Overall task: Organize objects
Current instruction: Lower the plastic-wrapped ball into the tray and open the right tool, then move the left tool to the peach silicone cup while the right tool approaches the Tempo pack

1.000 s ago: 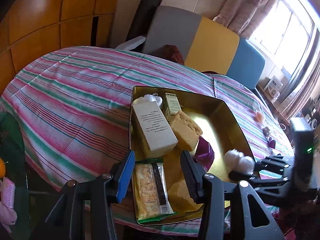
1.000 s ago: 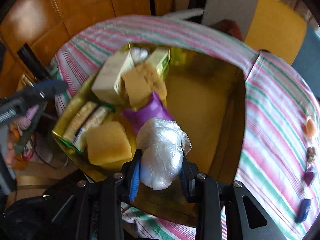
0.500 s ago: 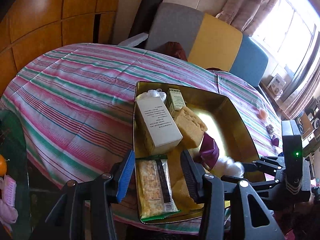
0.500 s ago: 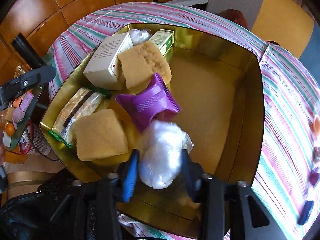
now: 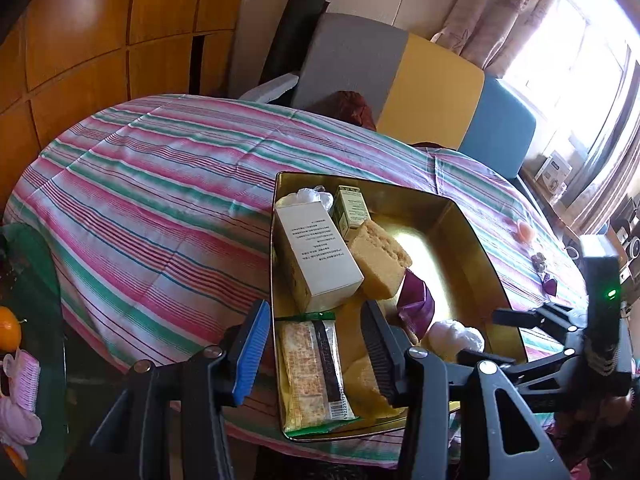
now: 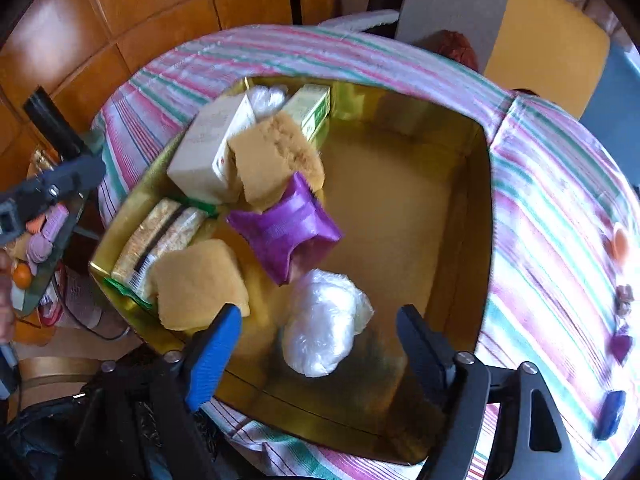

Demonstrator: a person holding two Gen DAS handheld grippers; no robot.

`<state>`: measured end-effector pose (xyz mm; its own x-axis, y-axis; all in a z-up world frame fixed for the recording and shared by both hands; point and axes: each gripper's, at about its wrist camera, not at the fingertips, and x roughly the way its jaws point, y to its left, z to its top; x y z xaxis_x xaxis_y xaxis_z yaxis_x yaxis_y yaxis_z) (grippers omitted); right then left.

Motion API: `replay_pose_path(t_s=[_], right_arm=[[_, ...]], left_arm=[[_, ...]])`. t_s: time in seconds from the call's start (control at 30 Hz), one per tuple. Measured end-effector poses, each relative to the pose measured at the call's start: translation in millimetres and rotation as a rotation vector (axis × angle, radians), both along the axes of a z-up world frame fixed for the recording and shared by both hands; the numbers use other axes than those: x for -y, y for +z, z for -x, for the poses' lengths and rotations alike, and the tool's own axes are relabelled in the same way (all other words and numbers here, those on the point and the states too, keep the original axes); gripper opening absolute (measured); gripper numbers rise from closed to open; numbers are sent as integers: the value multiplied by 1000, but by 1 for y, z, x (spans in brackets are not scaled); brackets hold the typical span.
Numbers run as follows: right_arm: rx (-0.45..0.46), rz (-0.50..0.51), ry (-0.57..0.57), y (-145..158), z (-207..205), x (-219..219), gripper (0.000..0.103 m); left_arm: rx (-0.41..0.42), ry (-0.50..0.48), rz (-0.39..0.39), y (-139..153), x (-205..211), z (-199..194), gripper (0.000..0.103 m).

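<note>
A gold metal tray [image 6: 490, 152] on the striped tablecloth holds a white box [image 5: 316, 252], a small green box [image 5: 352, 210], two yellow sponges [image 6: 276, 156] [image 6: 196, 280], a cracker packet [image 5: 312, 368] and a purple packet [image 6: 286, 228]. A white plastic-wrapped bundle [image 6: 320, 324] lies on the tray floor near the front. My right gripper [image 6: 318, 312] hangs over the bundle. Its jaws are opening, and the pads stand clear on both sides of it. My left gripper [image 5: 314, 306] hovers open above the tray's near left corner, holding nothing.
Small pieces lie on the cloth right of the tray: an orange one [image 6: 620, 242], a purple one [image 6: 620, 346], a blue one [image 6: 610, 414]. Grey, yellow and blue chair backs [image 5: 428, 92] stand behind the table. A glass side table with an orange fruit [image 5: 8, 328] is at the left.
The right gripper sank into the tray with the white bundle, then its jaws spread and let it go. The bundle now rests on the tray floor. The left gripper kept still.
</note>
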<state>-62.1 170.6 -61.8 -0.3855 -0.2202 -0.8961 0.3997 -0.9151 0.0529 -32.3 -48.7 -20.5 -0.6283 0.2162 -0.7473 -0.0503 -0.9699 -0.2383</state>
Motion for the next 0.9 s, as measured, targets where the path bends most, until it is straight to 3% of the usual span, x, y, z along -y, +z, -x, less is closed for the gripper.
replay_pose_path(t_s=[0.3, 0.53, 0.9], right_arm=[[-92, 71, -65, 41, -18, -24, 86], [-137, 94, -148, 57, -22, -60, 89], [-145, 176, -446, 59, -34, -179, 89]], left_arm=[[-9, -27, 6, 6, -12, -3, 47], [-13, -38, -6, 8, -21, -3, 47], [3, -126, 42, 13, -57, 7, 47]])
